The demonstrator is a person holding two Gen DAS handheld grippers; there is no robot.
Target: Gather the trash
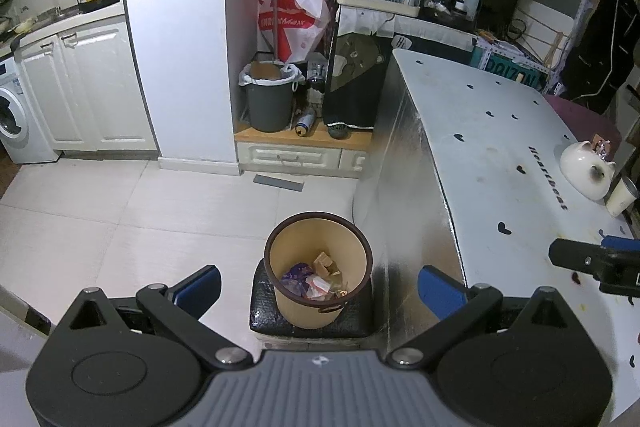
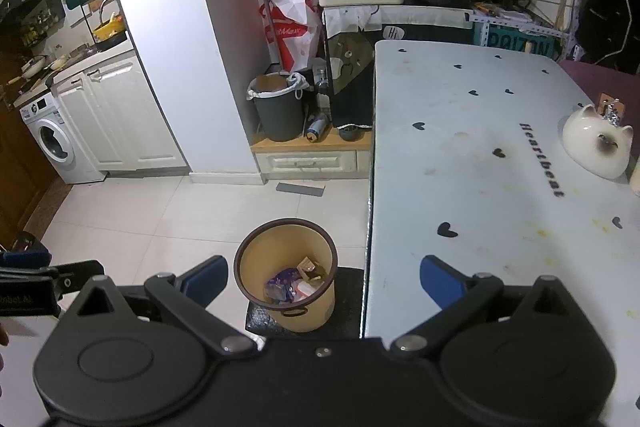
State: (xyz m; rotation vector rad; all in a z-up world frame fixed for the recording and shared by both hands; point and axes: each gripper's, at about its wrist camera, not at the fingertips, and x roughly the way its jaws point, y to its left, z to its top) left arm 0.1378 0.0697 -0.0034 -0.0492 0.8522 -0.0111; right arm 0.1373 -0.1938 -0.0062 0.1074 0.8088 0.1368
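- One tan bin sits on a black block on the floor, right up against the near corner of the bench. That's the landmark for everything else here.
- The trash is already down inside the bin: a purple wrapper, a brown cardboard bit and a red-and-white packet, maybe a couple more scraps I can't make out.
- Left tongs hang above the bin with the blue pads spread wide, nothing between them. The bin shows straight through the gap.
- Right tongs are also spread wide and empty, above the bin's bench-side rim, one pad over the floor and the other over the bench edge.
- On the bench, well away from the bin: one white cat-shaped ceramic thing and one paper cup.
- Past the bin, against the far wall: one grey bucket with a white liner.
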